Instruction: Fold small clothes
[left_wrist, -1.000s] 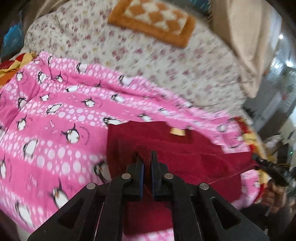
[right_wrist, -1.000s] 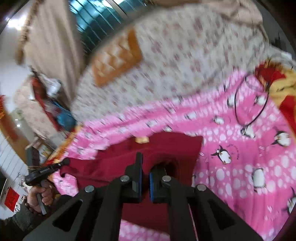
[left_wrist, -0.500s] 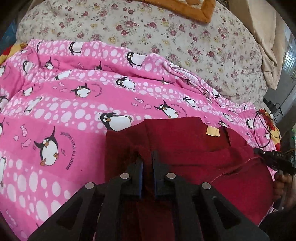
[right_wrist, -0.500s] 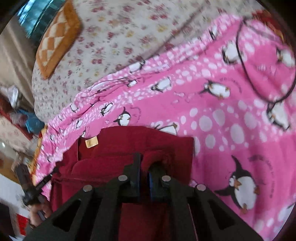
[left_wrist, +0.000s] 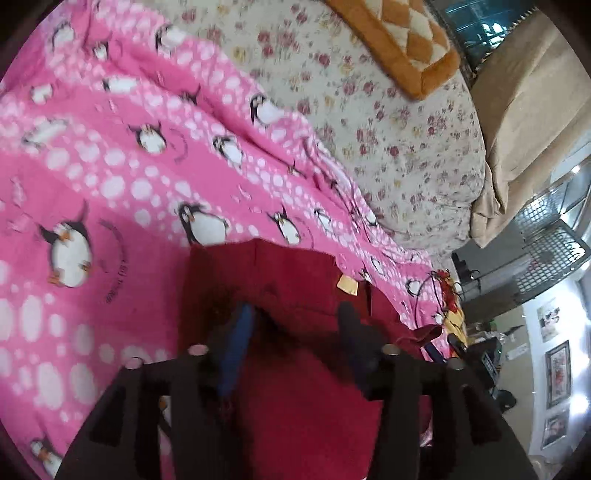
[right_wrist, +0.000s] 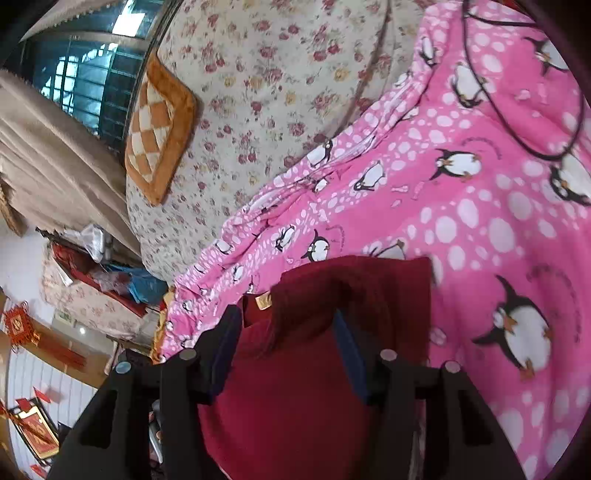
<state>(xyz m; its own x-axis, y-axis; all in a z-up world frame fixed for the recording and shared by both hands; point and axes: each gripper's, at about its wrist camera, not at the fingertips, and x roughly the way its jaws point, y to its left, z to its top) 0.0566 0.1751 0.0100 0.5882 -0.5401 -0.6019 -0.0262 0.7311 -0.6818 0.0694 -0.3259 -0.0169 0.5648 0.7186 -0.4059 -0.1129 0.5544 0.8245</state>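
The dark red garment (left_wrist: 295, 387) lies on the pink penguin blanket (left_wrist: 110, 177) directly under both tongs, its long axis running between them; the left tongs (left_wrist: 295, 317) and right tongs (right_wrist: 286, 325) are opening, pads off the cloth, equally near.

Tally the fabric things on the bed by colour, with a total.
Dark red garment: 1
Pink penguin blanket: 1
Floral cream bedcover: 1
Orange checked cushion: 1
Total: 4

Black tool (left_wrist: 295, 314) — blue pads (left_wrist: 236, 350), silver screws.
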